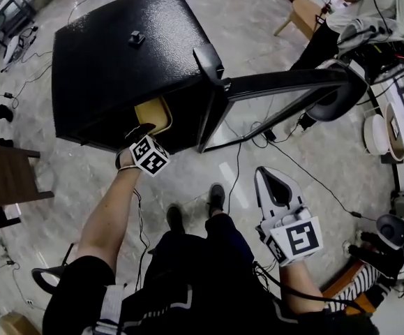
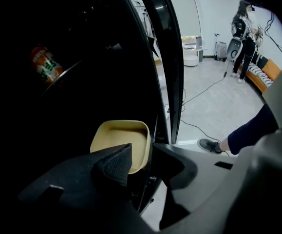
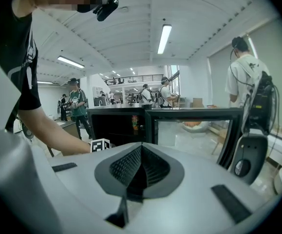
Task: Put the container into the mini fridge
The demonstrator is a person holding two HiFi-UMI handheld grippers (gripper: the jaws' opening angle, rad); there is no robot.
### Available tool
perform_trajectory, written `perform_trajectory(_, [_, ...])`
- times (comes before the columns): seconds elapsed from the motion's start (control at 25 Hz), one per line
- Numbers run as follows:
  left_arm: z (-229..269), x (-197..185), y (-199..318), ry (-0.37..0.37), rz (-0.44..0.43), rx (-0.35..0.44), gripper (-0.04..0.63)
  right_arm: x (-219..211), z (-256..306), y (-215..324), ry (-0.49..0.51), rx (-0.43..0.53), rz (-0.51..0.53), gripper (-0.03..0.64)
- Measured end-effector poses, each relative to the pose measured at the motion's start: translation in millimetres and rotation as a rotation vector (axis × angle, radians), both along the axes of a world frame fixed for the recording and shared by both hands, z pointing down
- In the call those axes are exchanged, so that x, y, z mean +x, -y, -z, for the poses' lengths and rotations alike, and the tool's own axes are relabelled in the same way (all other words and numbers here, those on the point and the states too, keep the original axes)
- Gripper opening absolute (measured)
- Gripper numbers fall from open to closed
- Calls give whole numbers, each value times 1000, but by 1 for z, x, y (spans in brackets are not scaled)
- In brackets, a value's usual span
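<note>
One container inside, door open.
The mini fridge (image 1: 104,61) holds the tan container (image 2: 119,135) just inside its front opening. The left gripper (image 2: 140,155) is at the opening with its jaws apart, and its pads appear clear of the rim. The door (image 1: 285,82) is swung wide. The right gripper (image 3: 141,167) hangs low, jaws together and empty. Placement is judged essentially done — what remains is withdrawing the left gripper.
</note>
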State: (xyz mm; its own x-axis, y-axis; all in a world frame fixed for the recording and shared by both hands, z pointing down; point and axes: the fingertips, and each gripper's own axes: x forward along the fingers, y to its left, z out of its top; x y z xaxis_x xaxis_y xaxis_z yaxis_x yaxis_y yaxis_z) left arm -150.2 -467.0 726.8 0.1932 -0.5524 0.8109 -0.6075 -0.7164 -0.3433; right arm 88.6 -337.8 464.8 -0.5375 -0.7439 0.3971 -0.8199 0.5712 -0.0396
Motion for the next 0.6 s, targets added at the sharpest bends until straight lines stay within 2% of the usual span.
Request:
perform_trajectory(0.32, [54,-2,-32,-167,94,64,124,-18,17,11,25,40,82,17])
perform_trajectory(0.44, [74,-1,-42,-225,127,91,72,-25,25,16,28,58,118,17])
perform_trajectory(0.6, [104,-1,-52,-294,170,139,63,-35,32,21,41,77,164,17])
